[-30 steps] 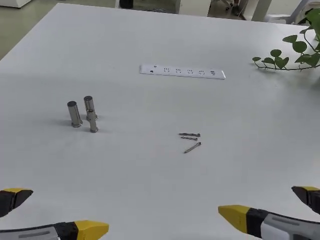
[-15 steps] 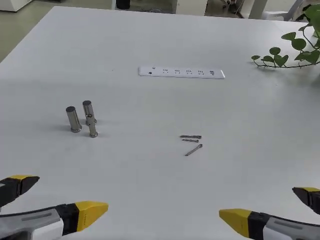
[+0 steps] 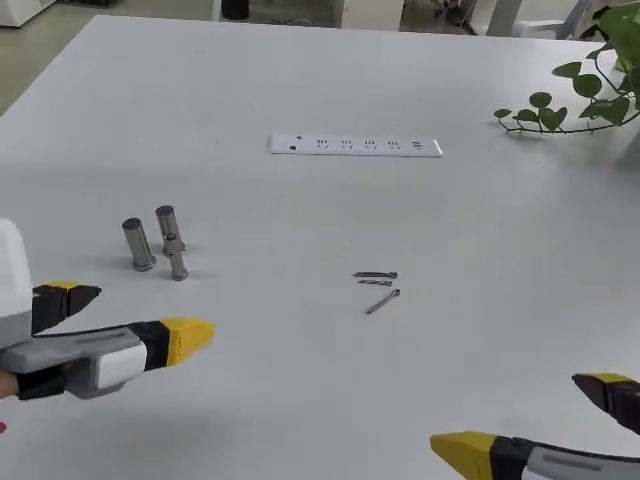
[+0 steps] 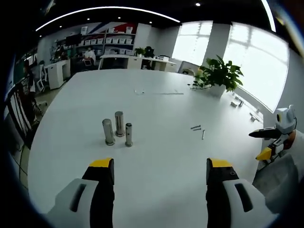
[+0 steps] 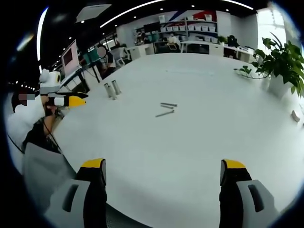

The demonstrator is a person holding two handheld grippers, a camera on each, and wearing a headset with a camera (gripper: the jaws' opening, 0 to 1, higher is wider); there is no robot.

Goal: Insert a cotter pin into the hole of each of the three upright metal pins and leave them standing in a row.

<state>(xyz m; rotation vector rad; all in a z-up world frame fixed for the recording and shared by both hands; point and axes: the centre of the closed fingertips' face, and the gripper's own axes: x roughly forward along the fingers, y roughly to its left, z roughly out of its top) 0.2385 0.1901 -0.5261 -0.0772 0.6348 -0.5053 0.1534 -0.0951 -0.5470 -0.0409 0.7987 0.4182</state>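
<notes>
- My left tongs [image 3: 145, 312], jaws apart, face the upright pins [image 3: 155, 243].
- The cotter pins [image 3: 377, 286] lie flat to the right of those pins, nearer my right tongs [image 3: 517, 413], also apart.

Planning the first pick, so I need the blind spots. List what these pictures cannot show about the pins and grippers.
Metal pins: cross holes too small to see in every view.
Cotter pins: too small anywhere to tell loop ends from legs.
Right gripper: body cut by the head view's bottom edge.
Left gripper: rear cut by the head view's left edge.
</notes>
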